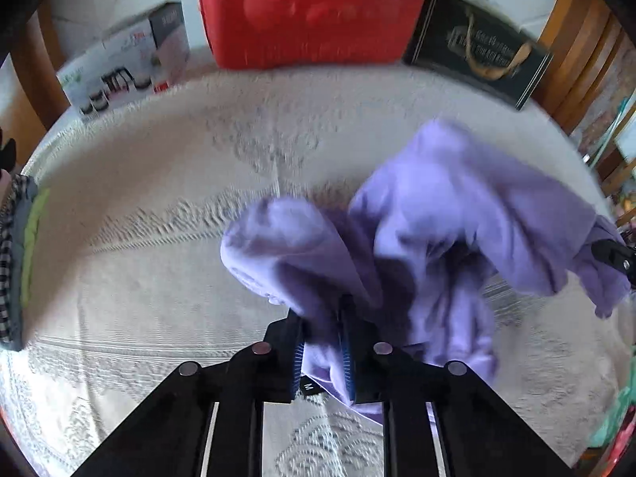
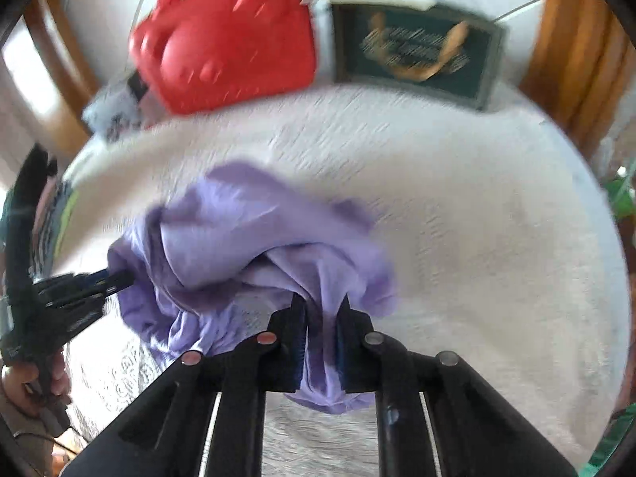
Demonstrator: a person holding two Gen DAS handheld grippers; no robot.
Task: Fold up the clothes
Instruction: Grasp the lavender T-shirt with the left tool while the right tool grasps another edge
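Note:
A lilac garment (image 1: 445,214) hangs bunched between both grippers above the white lace tablecloth (image 1: 159,206). My left gripper (image 1: 322,318) is shut on one part of it, with a black size tag showing between the fingers. My right gripper (image 2: 322,314) is shut on another part of the lilac garment (image 2: 246,230). The right gripper's tip shows at the right edge of the left wrist view (image 1: 614,256). The left gripper shows at the left of the right wrist view (image 2: 79,286). Both views are motion-blurred.
A red plastic bag-shaped case (image 1: 314,12) stands at the table's far edge, with a dark box (image 1: 477,51) to its right and a white printed box (image 1: 127,59) to its left. Folded checked and green clothes (image 1: 20,262) lie at the left edge. Wooden chairs (image 1: 584,51) stand behind.

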